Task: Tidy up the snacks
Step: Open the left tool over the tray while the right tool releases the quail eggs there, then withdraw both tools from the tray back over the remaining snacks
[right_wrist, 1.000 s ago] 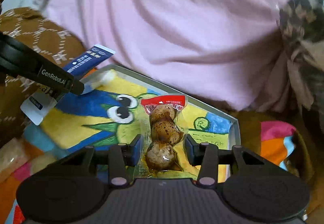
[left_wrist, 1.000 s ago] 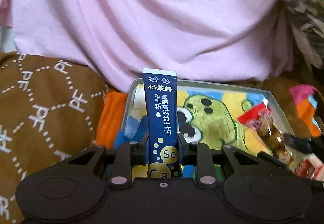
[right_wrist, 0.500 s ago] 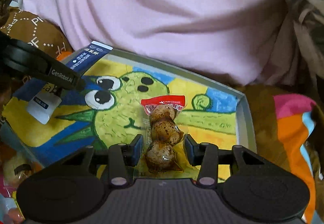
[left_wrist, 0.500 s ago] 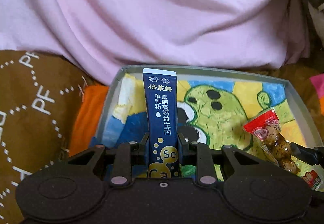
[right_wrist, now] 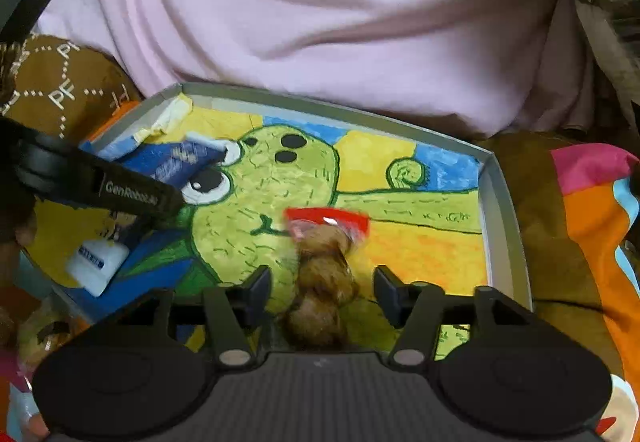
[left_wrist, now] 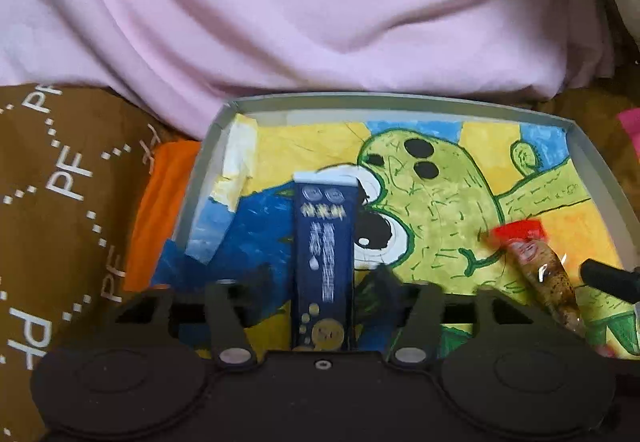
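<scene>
We see our left gripper point(left_wrist: 323, 278), jaws spread wide, with a blue sachet point(left_wrist: 323, 254) loose between them at lower centre, over the painted tray point(left_wrist: 400, 100). Our right gripper point(right_wrist: 322, 282) is also wide open around a red-topped snack pack point(right_wrist: 325, 266) at lower centre. Both snacks seem just delivered to the tray; more wait at lower left.

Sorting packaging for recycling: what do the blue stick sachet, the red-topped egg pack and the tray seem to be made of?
The blue stick sachet: probably laminated plastic or foil film, smooth printed surface and flat white end seal. The red-topped egg pack: clear glossy plastic film, with glare spots and brown eggs showing through. The tray: likely grey cardboard, given its matte thin walls and folded corners, though plastic cannot be ruled out.
</scene>
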`<state>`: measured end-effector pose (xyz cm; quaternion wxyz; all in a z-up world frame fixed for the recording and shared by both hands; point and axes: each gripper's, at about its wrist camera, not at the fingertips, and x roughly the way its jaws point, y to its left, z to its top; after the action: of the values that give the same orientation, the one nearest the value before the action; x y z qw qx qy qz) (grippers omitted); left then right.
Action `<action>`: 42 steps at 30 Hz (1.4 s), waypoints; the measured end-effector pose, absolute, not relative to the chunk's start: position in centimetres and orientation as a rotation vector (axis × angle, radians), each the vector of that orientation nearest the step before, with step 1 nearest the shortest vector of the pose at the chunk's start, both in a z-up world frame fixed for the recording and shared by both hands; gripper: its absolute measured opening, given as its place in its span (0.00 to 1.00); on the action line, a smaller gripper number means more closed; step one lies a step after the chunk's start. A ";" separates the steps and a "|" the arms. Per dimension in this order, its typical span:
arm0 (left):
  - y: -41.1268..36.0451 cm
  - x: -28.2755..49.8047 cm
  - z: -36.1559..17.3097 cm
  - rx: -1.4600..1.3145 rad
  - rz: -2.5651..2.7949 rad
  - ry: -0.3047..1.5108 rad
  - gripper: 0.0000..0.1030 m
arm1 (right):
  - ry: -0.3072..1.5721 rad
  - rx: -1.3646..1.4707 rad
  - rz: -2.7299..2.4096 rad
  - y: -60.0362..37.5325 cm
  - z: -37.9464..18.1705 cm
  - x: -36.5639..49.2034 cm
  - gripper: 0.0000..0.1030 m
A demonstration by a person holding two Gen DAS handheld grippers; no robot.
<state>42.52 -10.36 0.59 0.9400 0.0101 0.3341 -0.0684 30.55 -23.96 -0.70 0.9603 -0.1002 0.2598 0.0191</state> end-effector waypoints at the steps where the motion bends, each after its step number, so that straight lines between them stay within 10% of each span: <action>1: -10.3 42.3 0.8 0.018 -0.137 0.673 0.72 | 0.516 -0.201 0.041 -23.9 -0.5 30.3 0.75; 11: -7.9 36.9 3.4 -0.034 -0.127 0.573 0.99 | 0.395 -0.108 0.042 -24.6 2.1 24.8 0.96; 42: -0.1 11.4 3.7 -0.042 -0.103 0.393 0.99 | 0.306 -0.074 0.133 -21.1 3.1 0.9 1.00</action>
<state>11.38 -0.12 3.72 0.9792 -0.0210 0.1950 -0.0513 0.92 -21.08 3.11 0.9855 -0.0367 0.1522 0.0660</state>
